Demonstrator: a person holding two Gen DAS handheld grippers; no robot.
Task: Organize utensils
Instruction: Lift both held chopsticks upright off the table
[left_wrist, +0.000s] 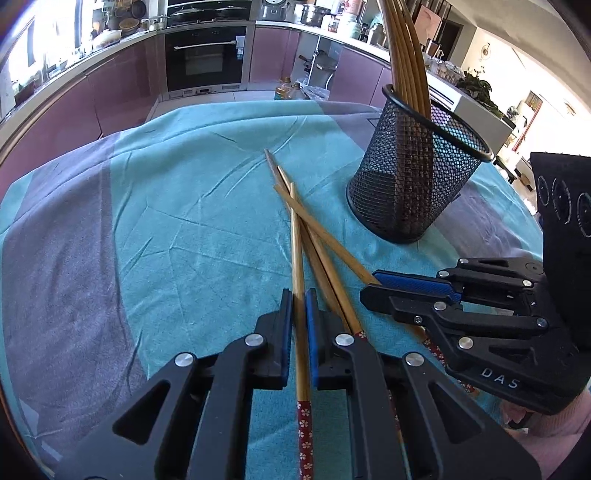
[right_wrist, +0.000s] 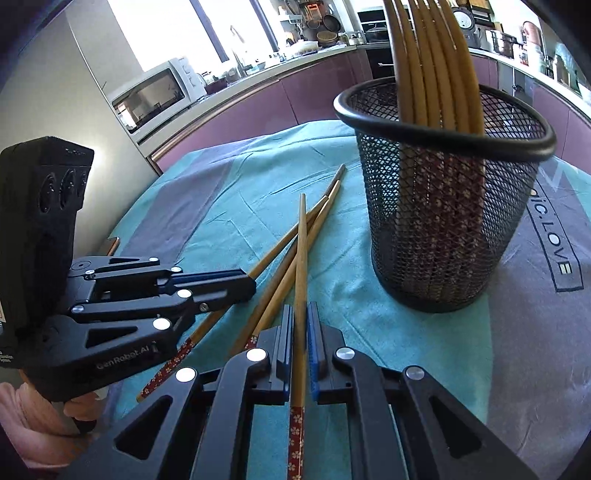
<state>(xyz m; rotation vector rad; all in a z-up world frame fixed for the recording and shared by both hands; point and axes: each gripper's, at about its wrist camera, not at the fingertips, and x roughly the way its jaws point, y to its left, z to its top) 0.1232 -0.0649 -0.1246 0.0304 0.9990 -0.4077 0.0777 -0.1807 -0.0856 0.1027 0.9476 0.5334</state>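
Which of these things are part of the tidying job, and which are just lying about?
Part of the job:
- loose chopsticks on the cloth
- mesh holder with chopsticks already in it
- left gripper
- right gripper

Just there:
- toaster oven
- built-in oven
- oil bottles

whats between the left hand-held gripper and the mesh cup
Loose chopsticks crossed on the teal cloth, short of the mesh cup; the left wrist view shows it.

Bright window daylight, fisheye-warped edges
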